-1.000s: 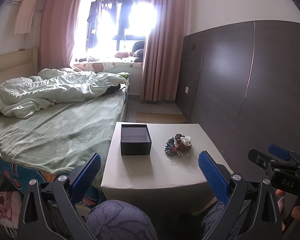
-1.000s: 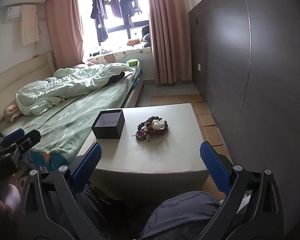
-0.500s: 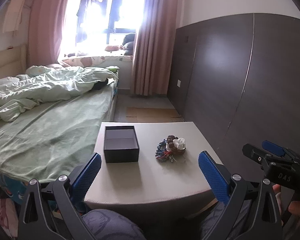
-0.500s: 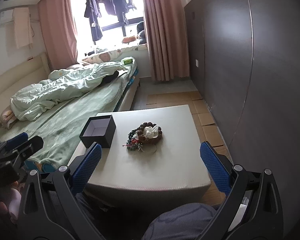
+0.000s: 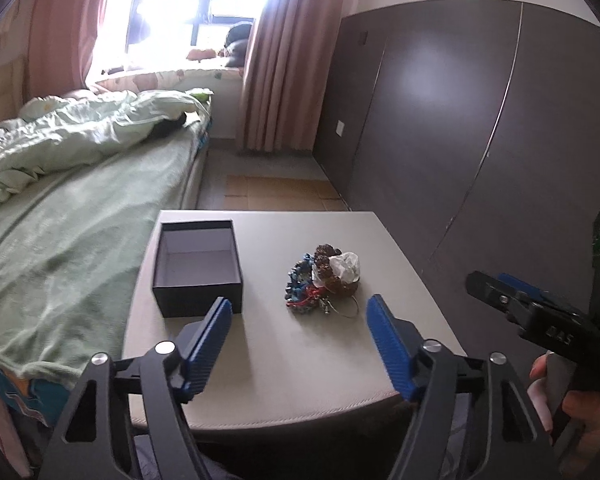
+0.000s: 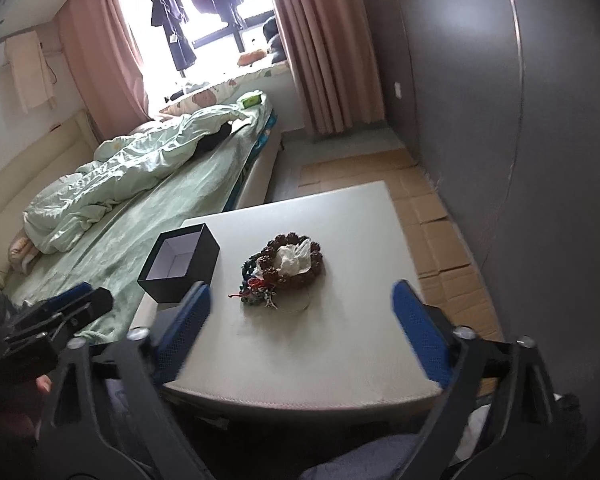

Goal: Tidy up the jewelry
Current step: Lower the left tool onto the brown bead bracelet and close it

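The room is a bedroom: a bed (image 5: 60,216) under a rumpled pale green blanket runs along one side, pink curtains (image 5: 276,60) frame a bright window hung with dark clothes, and a dark brown panelled wall (image 5: 460,120) closes the other side. Flattened cardboard (image 6: 432,216) covers the floor between wall and bed.

At the foot of all this stands the low desk (image 5: 268,344), its top smooth, matte and off-white with a softly rounded near edge.

The left tool (image 5: 300,320) hangs over the desk's near part, its ribbed blue fingers spread well apart, gripping nothing and touching nothing. The right tool (image 6: 300,304) hovers likewise, fingers wide apart and empty; in the left wrist view it shows off to the side, past the desk's edge.

On the desk, toward the bed side, sits a square black box (image 5: 198,266), lidless, stiff-walled, its pale lining showing. Near it but apart lies the jewelry pile (image 5: 324,280): a ring of knobbly brown beads (image 6: 290,260) with a crumpled white scrap (image 6: 294,258) on top, blue beads and red cord tangled at its near side, and a thin wire hoop (image 5: 346,308) poking out.
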Tool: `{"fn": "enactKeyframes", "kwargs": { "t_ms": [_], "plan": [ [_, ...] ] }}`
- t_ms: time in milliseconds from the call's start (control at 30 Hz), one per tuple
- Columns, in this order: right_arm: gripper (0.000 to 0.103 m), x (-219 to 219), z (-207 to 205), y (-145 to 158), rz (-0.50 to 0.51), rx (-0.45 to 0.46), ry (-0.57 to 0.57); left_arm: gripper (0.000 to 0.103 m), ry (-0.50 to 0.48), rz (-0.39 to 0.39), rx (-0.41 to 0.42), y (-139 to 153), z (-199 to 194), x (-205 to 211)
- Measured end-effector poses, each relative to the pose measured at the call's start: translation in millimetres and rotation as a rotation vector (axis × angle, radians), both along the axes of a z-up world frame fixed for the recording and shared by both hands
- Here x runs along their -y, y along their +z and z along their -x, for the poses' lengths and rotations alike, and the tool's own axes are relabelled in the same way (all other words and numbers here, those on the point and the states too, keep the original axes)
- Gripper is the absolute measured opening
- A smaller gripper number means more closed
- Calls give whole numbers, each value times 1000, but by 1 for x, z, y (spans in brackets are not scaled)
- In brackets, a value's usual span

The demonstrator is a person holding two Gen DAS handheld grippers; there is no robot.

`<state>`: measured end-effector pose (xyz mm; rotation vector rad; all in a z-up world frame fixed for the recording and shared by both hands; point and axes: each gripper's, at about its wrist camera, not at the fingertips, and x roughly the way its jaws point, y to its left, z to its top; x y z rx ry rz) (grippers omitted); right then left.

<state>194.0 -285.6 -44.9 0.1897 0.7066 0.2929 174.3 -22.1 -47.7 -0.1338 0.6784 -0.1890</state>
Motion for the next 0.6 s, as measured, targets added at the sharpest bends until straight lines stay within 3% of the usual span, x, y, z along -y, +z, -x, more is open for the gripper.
{"fn": "enactKeyframes", "kwargs": {
  "t_ms": [167,600],
  "plan": [
    [62,4,-30,-16,-72,-63,18,54,-48,29,-40,-12,-27,7],
    [59,20,-89,-57,-221,-150,-12,39,-139,85,-142,-43,-103,32]
  ]
}}
